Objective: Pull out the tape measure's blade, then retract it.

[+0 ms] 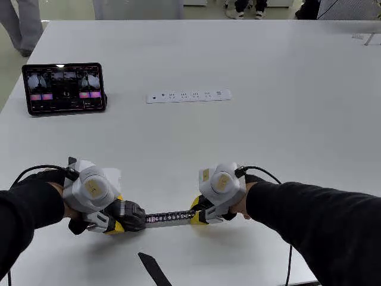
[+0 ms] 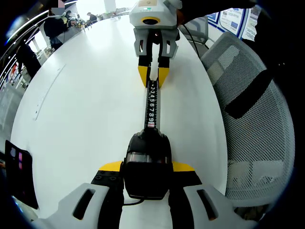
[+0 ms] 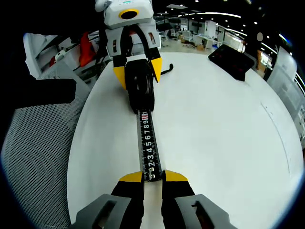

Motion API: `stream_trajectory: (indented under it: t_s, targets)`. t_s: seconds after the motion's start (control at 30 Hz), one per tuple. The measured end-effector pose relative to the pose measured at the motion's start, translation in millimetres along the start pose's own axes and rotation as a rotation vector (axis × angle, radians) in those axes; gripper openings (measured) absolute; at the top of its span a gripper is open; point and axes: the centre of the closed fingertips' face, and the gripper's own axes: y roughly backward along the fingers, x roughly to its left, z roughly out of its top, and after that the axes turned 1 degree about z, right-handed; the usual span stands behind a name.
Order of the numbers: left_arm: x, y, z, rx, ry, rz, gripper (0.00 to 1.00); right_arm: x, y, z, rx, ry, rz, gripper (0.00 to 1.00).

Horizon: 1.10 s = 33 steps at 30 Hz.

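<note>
While the left hand-held gripper (image 2: 147,167) clamps the tape measure case (image 2: 147,151), right hand-held gripper (image 3: 152,177) pinching the blade tip (image 3: 150,168)

A broad white worktop (image 1: 286,89) takes up most of the room's middle and carries soft reflections of the overhead light. At its far left a dark tablet (image 1: 64,88) stands propped, and a white power strip (image 1: 189,96) lies flat near the centre. Beyond the far edge is pale floor (image 1: 65,9) — a person's legs (image 1: 21,27) stand there. A grey mesh chair (image 2: 257,152) sits at the near side. Ceiling light strips (image 3: 224,15) run over an open office.
</note>
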Motion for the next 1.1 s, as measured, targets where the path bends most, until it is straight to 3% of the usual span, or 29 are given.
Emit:
stream_trajectory:
  t_s: [1.1]
  targets:
    - [0.7, 0.7, -0.5, -0.001, 0.003, 0.002, 0.3, -2.4, 9.1, -10.9, 0.009, -0.006, -0.006, 0.09]
